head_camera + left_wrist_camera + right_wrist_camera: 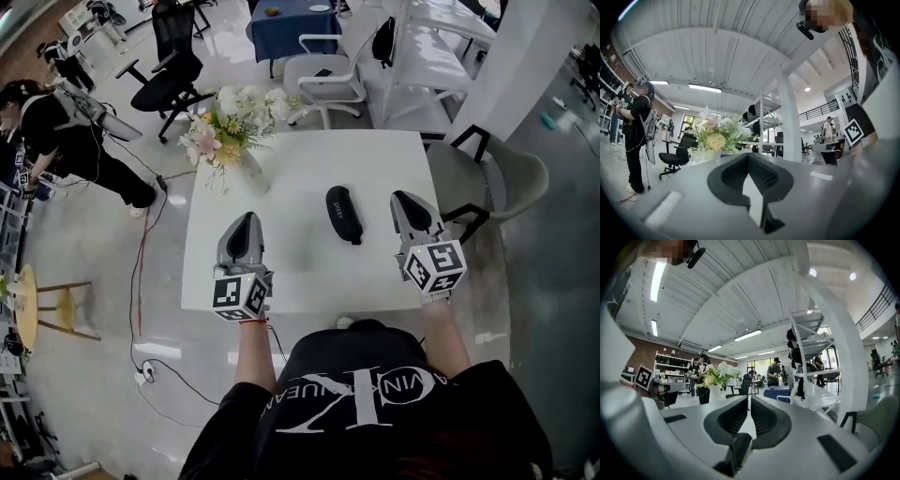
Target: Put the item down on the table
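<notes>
A black oblong case [344,214] lies flat on the white table [309,159], near its middle, with nothing touching it. My left gripper [246,217] rests over the table's front left, well to the left of the case, jaws together and empty. To the right of the case is my right gripper [405,197], also shut with nothing in it. In the left gripper view the left gripper [749,155] shows its jaws meeting at the tip. The right gripper view shows the right gripper [749,400] closed the same way. The case is hidden in both gripper views.
A glass vase of flowers [236,127] stands at the table's far left corner, also seen as the flowers [715,137] and the bouquet [717,375]. A grey chair [511,178] sits at the right, a white chair [323,80] beyond the table. A person [56,131] stands far left.
</notes>
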Demonstrator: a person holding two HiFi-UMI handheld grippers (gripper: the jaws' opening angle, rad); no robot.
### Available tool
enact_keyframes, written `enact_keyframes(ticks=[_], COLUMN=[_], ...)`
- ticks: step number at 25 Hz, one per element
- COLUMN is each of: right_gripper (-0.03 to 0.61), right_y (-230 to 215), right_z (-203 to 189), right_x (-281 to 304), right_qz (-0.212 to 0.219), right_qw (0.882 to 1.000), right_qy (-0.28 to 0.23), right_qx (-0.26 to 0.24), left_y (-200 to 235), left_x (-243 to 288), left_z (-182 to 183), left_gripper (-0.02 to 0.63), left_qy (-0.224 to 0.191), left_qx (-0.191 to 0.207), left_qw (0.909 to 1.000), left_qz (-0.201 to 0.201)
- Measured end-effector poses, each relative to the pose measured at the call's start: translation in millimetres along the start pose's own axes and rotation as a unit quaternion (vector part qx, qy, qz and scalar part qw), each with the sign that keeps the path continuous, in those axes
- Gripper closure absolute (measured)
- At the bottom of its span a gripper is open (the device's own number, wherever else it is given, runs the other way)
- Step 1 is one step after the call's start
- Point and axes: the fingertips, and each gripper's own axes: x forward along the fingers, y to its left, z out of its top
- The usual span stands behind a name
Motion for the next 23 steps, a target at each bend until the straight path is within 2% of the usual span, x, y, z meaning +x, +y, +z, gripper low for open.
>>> enact_keyframes(ticks=[23], right_gripper=[0.549], right_y=[0.5], right_z=[-5.1], right_x=[-5.6], right_qz=[-0.001], right_qw=[1.000], right_qy=[0.003], right_qx=[0.006], left_y=[-0.4], left_x=[-5.4], left_z=[-5.8], left_gripper=[0.603], left_qy=[0.006], left_qx=[-0.002], left_qw=[1.0000], left_qz=[0.004])
